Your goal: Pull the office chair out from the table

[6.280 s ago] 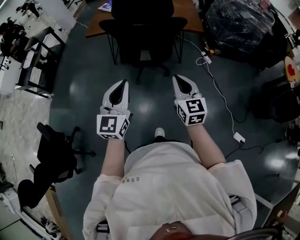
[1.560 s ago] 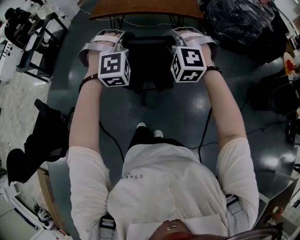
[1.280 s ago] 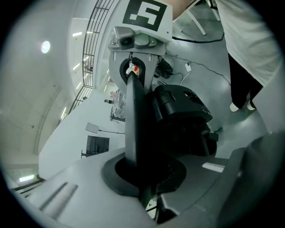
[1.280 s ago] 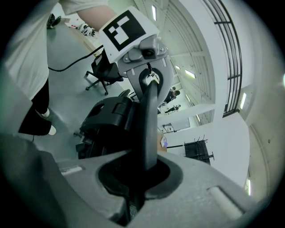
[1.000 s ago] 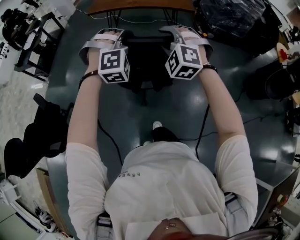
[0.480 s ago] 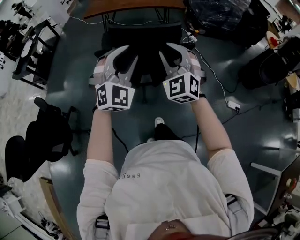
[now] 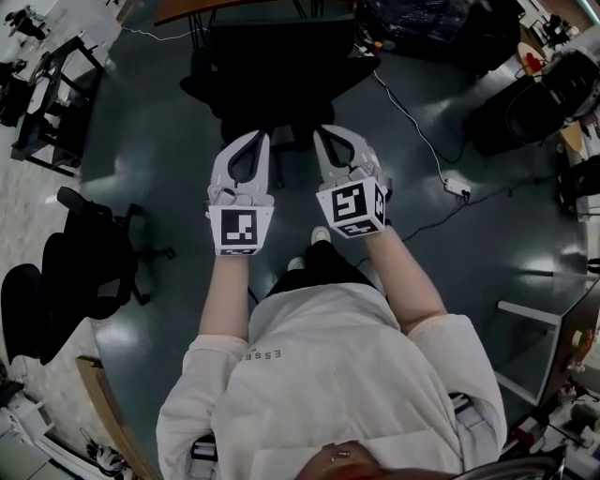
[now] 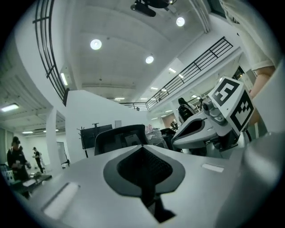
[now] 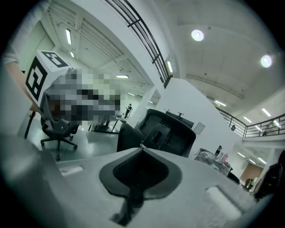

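L tongs [image 7: 262, 139] & R tongs [image 7: 320, 132] both just clenched shut, nothing betw. them, short of office chair [image 7: 281, 66]; counter [image 7: 183, 8] beyond.

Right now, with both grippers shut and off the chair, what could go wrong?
The office chair stands free on a smooth floor, the left gripper and right gripper both shut and clear of it, so it might drift. A cable lies on the floor close beside it; pulling further could drag the chair over it.
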The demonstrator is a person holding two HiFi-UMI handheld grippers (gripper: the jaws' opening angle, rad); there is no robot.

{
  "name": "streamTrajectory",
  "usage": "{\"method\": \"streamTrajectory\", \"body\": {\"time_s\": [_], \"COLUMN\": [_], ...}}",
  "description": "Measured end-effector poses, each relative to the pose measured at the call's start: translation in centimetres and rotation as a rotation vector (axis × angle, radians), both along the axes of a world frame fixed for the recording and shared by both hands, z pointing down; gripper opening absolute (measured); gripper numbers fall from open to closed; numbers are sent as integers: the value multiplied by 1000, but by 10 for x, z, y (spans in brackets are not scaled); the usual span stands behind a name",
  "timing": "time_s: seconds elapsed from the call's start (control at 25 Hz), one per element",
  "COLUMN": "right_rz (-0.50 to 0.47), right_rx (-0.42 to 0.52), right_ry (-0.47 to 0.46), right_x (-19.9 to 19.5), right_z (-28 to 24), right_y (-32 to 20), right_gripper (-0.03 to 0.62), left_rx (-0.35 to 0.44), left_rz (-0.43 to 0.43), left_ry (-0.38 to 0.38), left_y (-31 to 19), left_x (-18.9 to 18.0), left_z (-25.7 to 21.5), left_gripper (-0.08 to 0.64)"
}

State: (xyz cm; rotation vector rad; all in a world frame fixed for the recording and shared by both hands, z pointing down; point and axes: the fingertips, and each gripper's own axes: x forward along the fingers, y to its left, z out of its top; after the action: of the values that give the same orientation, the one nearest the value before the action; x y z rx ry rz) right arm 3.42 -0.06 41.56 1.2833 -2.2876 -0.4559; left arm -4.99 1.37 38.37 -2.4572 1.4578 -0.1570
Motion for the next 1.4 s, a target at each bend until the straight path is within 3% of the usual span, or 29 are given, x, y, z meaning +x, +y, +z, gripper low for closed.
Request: {"method": "streamTrajectory", "body": {"time_s": [0.16, 0.44, 0.64, 0.84, 1.0, 1.2, 1.4], "right_rz": [20, -4, -24, -65, -91, -69, -51], "right_rx": [-47, -119, -127, -144, -130, -171, -131], "right_ry": [-37, -116, -157, -153, -187, -314, -337], "right_x": [10, 27, 48, 65, 78, 94, 99], "right_z": [22, 44, 34, 27, 22, 22, 8], "right_y": [19, 52, 86, 124, 153, 179, 192], "right_gripper": [-8, -8, -8, -8, -8, -8, -9], "left_rx": [-108, -182, -147, -87, -82, -96, -91], "left_rz": [2, -7, -53, -106, -114, -79, -86], "left_ry": [36, 100, 135, 105, 139, 209, 224], "left_y": [15, 48, 84, 123, 151, 176, 187], "left_x": [4, 18, 32, 53, 67, 74, 64], "left_z": [29, 43, 27, 13, 10, 1, -5], "left_gripper": [17, 17, 17, 17, 17, 17, 17]}}
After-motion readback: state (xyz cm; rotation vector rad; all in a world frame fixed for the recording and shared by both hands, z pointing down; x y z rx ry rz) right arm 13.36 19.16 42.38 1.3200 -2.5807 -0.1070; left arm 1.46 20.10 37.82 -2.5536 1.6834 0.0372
